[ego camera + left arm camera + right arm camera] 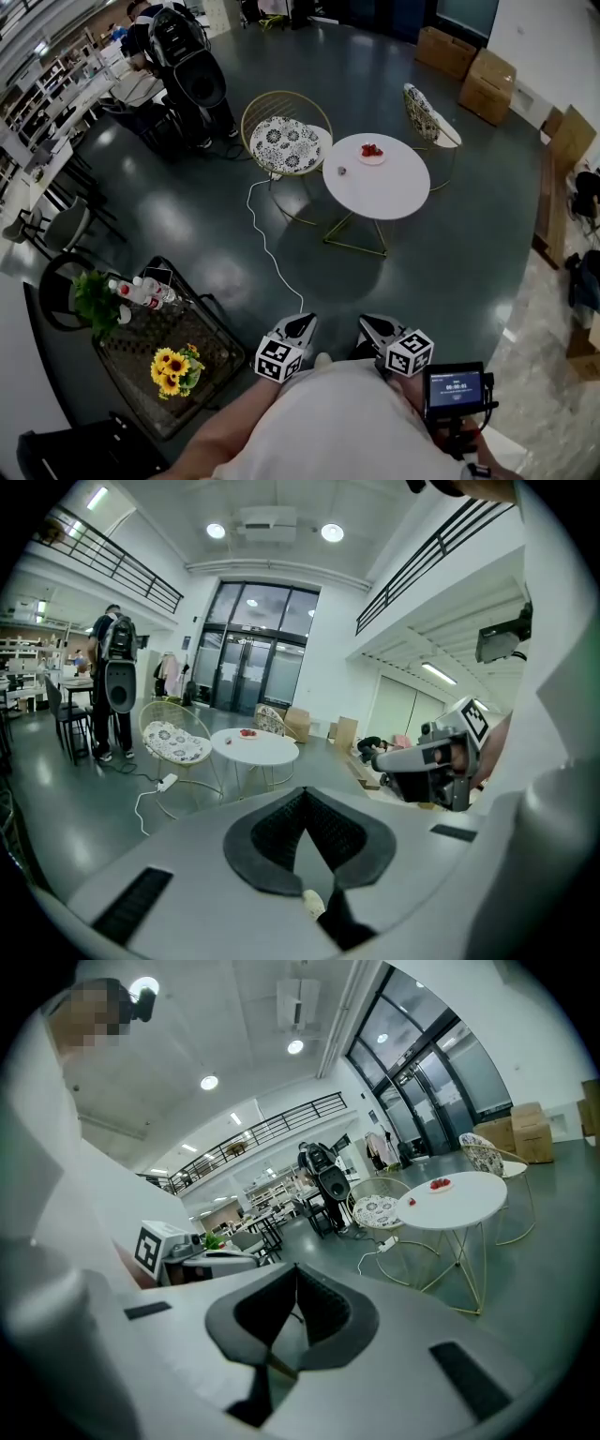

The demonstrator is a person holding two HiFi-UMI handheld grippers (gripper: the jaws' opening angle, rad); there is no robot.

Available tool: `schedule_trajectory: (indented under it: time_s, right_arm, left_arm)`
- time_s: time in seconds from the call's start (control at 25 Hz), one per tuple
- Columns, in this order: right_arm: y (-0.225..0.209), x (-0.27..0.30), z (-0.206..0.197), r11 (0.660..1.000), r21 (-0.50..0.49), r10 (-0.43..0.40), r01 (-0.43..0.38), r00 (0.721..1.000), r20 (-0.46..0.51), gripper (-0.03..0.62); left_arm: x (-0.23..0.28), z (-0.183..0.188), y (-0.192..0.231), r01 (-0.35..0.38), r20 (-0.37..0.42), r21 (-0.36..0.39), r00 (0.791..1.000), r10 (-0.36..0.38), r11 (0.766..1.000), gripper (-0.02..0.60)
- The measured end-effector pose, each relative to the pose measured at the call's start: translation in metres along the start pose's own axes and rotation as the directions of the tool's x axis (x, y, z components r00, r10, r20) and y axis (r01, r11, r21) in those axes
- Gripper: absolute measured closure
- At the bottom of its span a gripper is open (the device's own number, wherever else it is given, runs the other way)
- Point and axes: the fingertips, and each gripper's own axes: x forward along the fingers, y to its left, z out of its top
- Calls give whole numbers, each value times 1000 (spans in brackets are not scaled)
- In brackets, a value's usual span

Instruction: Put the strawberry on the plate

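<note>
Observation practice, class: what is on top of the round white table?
A plate of red strawberries, and one small red piece lying apart on the tabletop. The berries cover the plate's middle.

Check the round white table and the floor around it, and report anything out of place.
One strawberry lies alone on the bare table, apart from the plate that holds the other red fruit. A white cable also trails loose across the floor beside the table, a possible trip hazard.
</note>
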Motion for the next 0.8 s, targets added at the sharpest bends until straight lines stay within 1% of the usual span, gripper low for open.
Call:
schedule_trajectory:
  time_s: [0.4, 0.64, 0.8]
  right_arm:
    - [12, -2, -1, 1000, 2, -11, 11, 1000, -10, 586]
    - [4, 3, -2, 1000, 7, -10, 11, 1000, -21, 586]
    - [6, 3, -4, 1000, 9, -9, 9, 999, -33, 586]
  left_arm:
    - [-13, 0, -1, -5, 0, -3, 1000, 5, 1000, 575]
    - [-5, -2, 4, -11, -5, -8, 1000, 11, 1000, 575]
    - [-10, -2, 2, -13, -1, -13, 1000, 13, 1000, 575]
